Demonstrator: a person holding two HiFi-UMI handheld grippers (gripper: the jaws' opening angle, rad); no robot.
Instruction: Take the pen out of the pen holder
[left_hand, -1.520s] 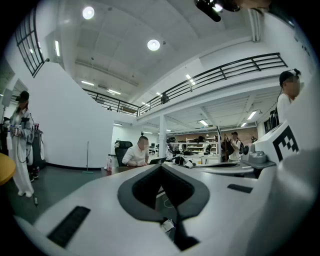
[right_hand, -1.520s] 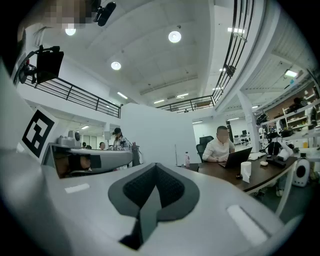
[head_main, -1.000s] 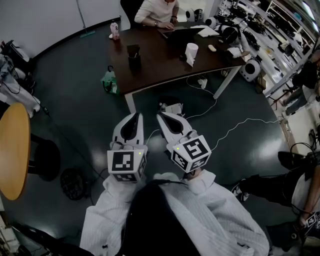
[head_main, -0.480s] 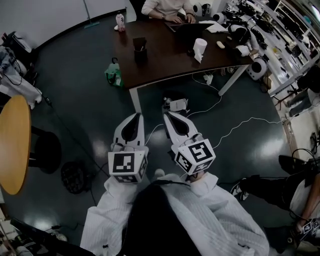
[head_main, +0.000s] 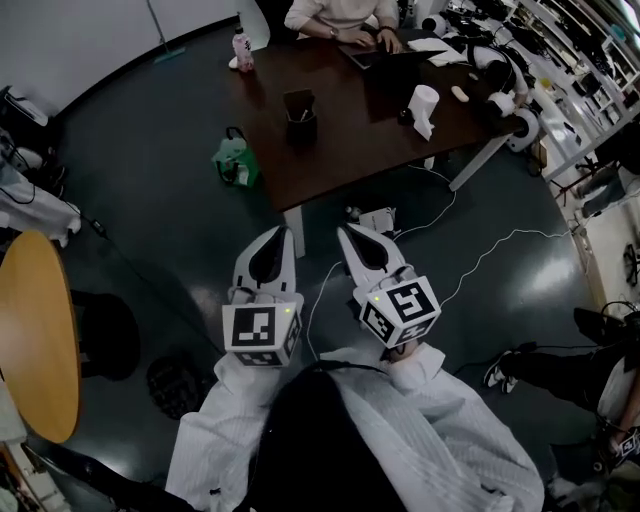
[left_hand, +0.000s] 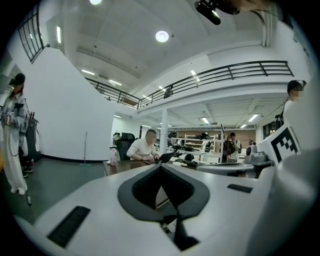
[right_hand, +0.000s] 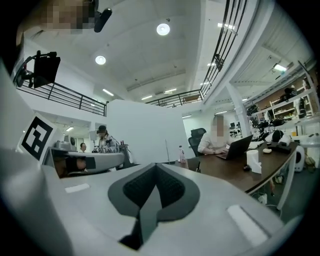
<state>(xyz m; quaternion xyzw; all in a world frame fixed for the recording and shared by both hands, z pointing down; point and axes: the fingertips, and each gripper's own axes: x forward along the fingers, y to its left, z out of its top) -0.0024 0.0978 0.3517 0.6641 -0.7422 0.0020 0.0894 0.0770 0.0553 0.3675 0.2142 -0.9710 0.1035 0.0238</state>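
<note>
A black pen holder (head_main: 300, 116) with pens in it stands on the dark brown table (head_main: 345, 140) in the head view, near its front left part. My left gripper (head_main: 280, 233) and right gripper (head_main: 346, 231) are side by side above the dark floor, short of the table's near edge and well apart from the holder. Both point roughly level toward the table. In the left gripper view my left gripper (left_hand: 161, 166) has its jaws shut with nothing between them. The right gripper view shows my right gripper (right_hand: 156, 165) also shut and empty. I cannot make out the holder in either gripper view.
A person (head_main: 338, 14) works at a laptop on the table's far side. A white bottle (head_main: 241, 48) and a white paper roll (head_main: 424, 106) stand on it. On the floor are a green bag (head_main: 235, 161), a power strip with white cable (head_main: 378, 219), and a round wooden table (head_main: 35, 340) at left.
Both grippers have moved forward together toward the brown table, staying shut. The table and pen holder now sit closer and lower in the head view.
</note>
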